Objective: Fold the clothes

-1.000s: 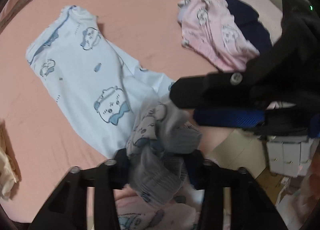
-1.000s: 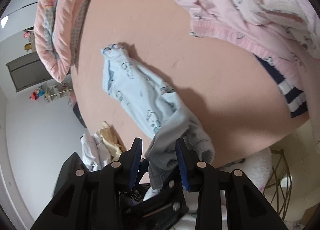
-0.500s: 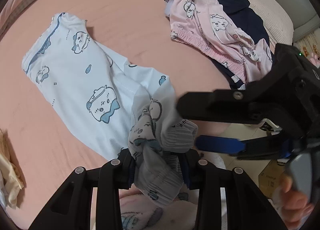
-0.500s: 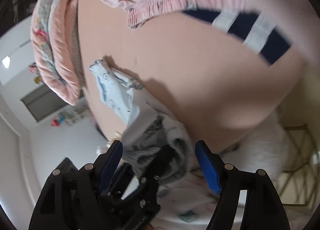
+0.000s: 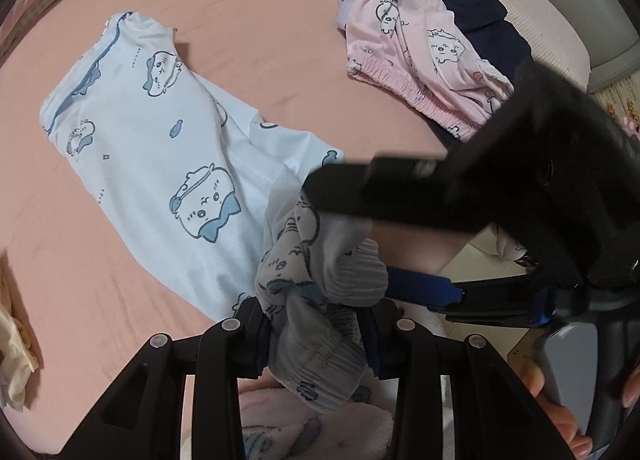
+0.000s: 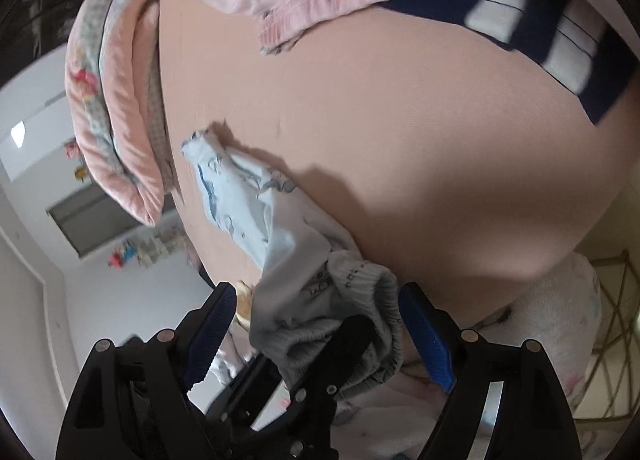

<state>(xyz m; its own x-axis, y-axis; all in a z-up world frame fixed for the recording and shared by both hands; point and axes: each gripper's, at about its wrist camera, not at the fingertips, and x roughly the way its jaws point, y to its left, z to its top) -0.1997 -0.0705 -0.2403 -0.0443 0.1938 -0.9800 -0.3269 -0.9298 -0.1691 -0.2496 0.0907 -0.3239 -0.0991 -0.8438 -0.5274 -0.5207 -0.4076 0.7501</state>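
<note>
Light blue pyjama trousers [image 5: 160, 132] with cartoon prints lie spread on the pink bed sheet [image 5: 260, 12]. Their bunched ribbed cuff end hangs off the near bed edge. My left gripper [image 5: 316, 330] is shut on that bunched cuff. My right gripper [image 6: 316, 308] stands open, its blue pads on either side of the same grey-blue cuff [image 6: 340, 300] without pinching it. In the left wrist view the right gripper [image 5: 384, 244] reaches in from the right, its upper finger above the bunch and its lower blue pad beside it. A hand [image 5: 560, 420] holds its handle.
A pink cartoon-print garment [image 5: 416, 60] lies over a navy striped one [image 5: 488, 32] at the far right of the bed. A rolled pink quilt [image 6: 112, 108] lies along the bed's far side. A cream cloth [image 5: 12, 340] sits at the left edge. A fluffy white rug [image 6: 552, 300] covers the floor.
The right gripper, shut on the trouser cuff a second ago, has opened and now straddles it. The left gripper has kept its hold on the bunch.
</note>
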